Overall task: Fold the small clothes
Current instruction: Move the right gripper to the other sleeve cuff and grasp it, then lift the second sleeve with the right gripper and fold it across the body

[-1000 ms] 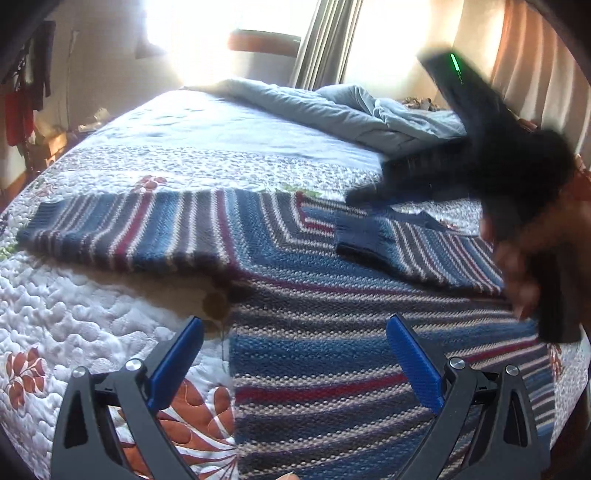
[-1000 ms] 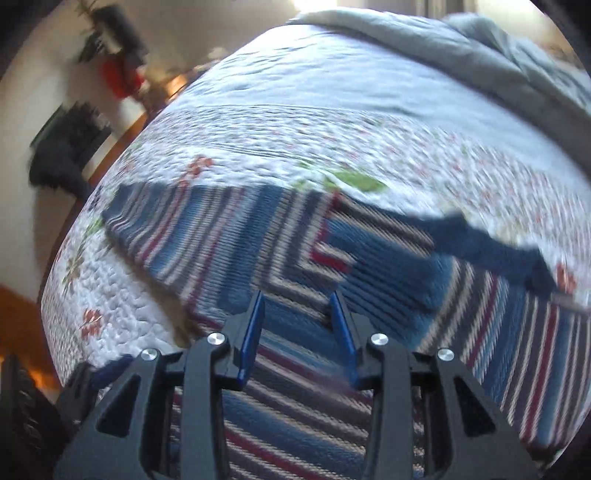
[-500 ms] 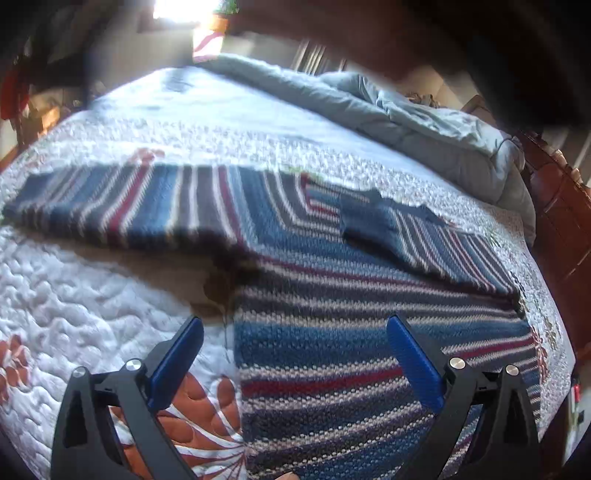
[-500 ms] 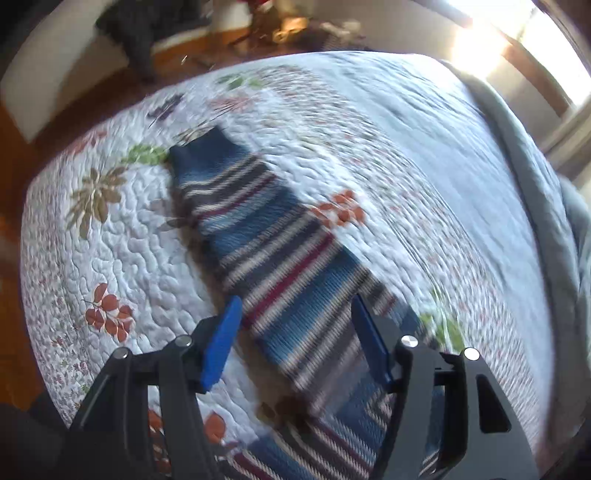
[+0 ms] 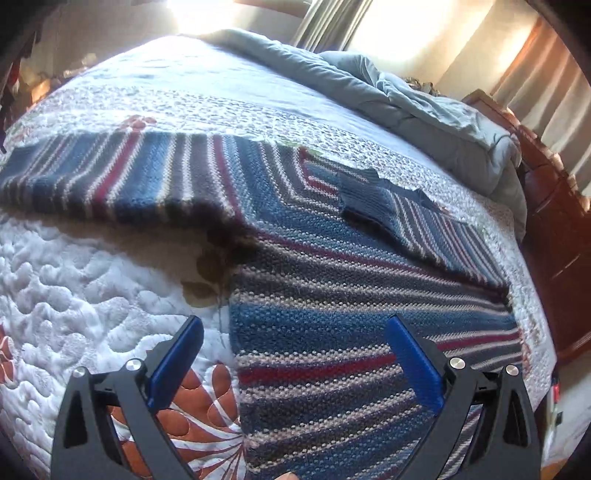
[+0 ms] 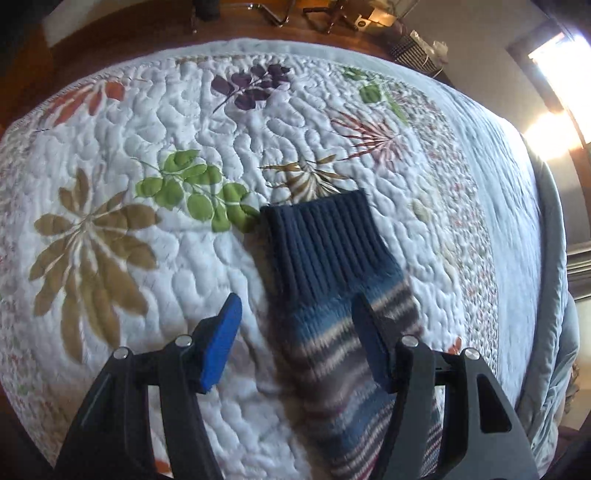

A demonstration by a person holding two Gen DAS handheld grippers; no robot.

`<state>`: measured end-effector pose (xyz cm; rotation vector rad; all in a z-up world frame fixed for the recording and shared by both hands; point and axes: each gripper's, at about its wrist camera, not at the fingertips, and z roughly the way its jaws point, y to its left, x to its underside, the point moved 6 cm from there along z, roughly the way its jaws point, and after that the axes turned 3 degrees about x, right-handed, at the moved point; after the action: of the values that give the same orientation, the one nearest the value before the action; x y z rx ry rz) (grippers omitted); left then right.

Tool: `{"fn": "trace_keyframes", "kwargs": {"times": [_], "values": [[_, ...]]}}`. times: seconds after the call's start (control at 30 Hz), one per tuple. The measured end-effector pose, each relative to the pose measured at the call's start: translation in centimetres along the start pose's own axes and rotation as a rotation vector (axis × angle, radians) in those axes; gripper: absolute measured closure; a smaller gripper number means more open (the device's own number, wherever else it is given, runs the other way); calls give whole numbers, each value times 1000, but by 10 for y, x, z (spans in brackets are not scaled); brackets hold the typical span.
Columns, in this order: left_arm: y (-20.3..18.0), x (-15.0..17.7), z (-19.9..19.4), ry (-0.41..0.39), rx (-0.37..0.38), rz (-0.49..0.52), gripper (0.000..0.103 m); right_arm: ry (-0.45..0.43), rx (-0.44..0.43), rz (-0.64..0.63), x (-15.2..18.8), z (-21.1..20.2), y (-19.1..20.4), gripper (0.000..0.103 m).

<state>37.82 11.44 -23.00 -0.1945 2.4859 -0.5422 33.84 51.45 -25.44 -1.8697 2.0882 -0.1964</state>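
A blue, red and cream striped knit sweater [image 5: 332, 295] lies flat on the quilted bedspread [image 5: 74, 277]. One sleeve is folded across its chest, the dark blue cuff [image 5: 364, 199] on top. The other sleeve [image 5: 110, 177] stretches out to the left. My left gripper [image 5: 294, 325] hangs open just above the sweater's body, near its left side edge. In the right wrist view my right gripper [image 6: 297, 301] stands open above the outstretched sleeve, just behind its ribbed navy cuff [image 6: 321, 240]. The sleeve passes under the gap and the pads do not press on it.
A rumpled grey duvet [image 5: 406, 99] is heaped at the far side of the bed. A wooden bed frame [image 5: 554, 221] runs along the right edge. Beyond the quilt's [image 6: 147, 129] near edge are wooden floor and furniture legs [image 6: 280, 14].
My right gripper has swung from the sweater's middle out along the left sleeve to its cuff, its jaws widening, and has left the left wrist view. The left gripper has barely shifted.
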Motion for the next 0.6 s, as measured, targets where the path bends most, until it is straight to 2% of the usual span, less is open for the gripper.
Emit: {"fn": "trace_keyframes", "kwargs": {"times": [0.23, 0.27, 0.3, 0.33, 0.5, 0.6], "values": [[-2, 0, -5, 3, 46, -9, 4, 29, 48, 33, -21, 38, -1, 40], [-2, 0, -5, 6, 49, -10, 4, 25, 54, 43, -21, 39, -4, 47], [-2, 1, -5, 9, 51, -5, 4, 28, 53, 48, -21, 39, -7, 76], [-2, 1, -5, 9, 50, -1, 4, 41, 47, 65, -20, 38, -12, 92], [3, -1, -8, 3, 58, -13, 4, -57, 54, 181, -13, -15, -64, 96], [13, -8, -18, -36, 87, -41, 4, -141, 26, 293, 11, -69, -109, 96]]}}
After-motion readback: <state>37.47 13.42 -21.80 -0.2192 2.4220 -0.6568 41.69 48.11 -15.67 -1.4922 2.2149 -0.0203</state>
